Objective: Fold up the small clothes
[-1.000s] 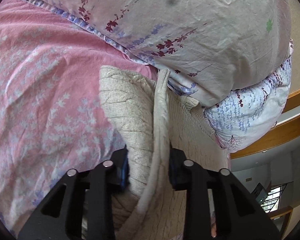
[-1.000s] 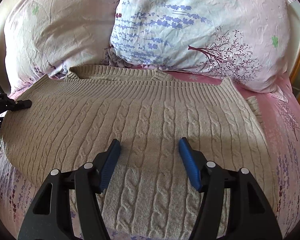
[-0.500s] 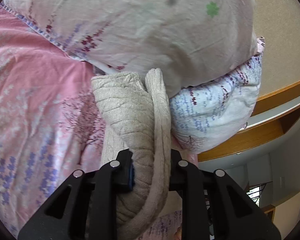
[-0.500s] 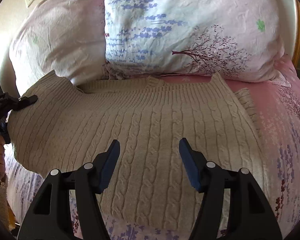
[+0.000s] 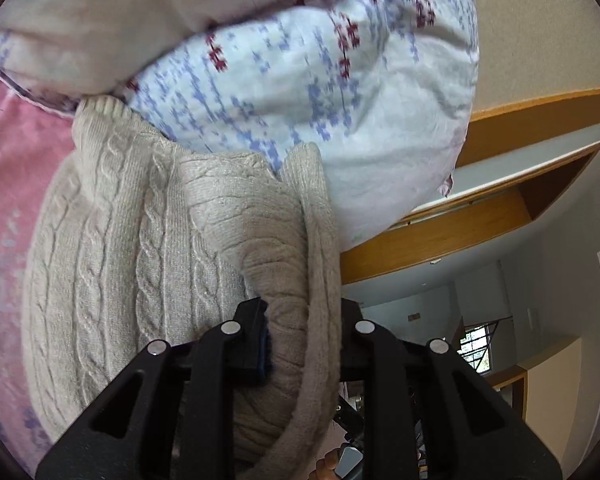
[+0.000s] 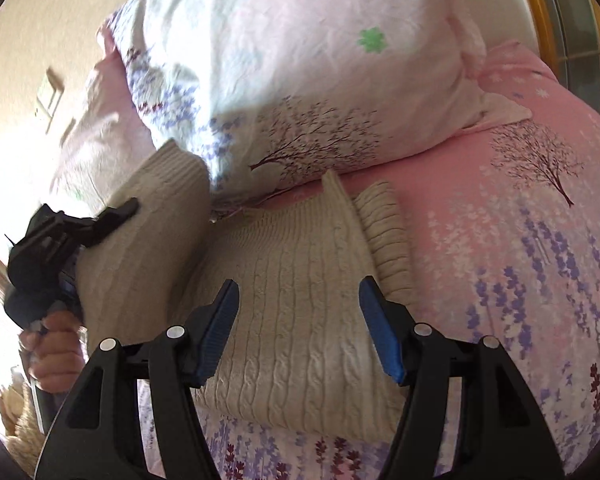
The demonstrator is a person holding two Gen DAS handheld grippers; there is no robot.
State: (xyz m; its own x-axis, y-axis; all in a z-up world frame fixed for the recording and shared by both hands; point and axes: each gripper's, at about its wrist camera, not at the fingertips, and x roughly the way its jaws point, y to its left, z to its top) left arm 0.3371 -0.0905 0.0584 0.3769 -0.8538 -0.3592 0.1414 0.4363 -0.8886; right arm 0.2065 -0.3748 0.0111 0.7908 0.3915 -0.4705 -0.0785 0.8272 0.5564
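A beige cable-knit sweater (image 6: 300, 300) lies on the pink flowered bed sheet (image 6: 520, 260). My left gripper (image 5: 302, 320) is shut on the sweater's left edge (image 5: 284, 272) and holds that side lifted and turned over toward the middle. In the right wrist view the left gripper (image 6: 116, 216) shows at the left, clamped on the raised flap (image 6: 160, 220). My right gripper (image 6: 298, 320) is open and empty, hovering just above the flat part of the sweater. A folded sleeve (image 6: 384, 228) lies along the sweater's right side.
Two flowered pillows (image 6: 300, 80) lie against the wall just beyond the sweater, also in the left wrist view (image 5: 320, 100). A wooden bed frame (image 5: 440, 236) runs behind them. Bare sheet lies to the right of the sweater.
My left gripper has lifted the sweater's left edge and carried it up and rightward over the body. My right gripper has shifted right, staying open above the sweater.
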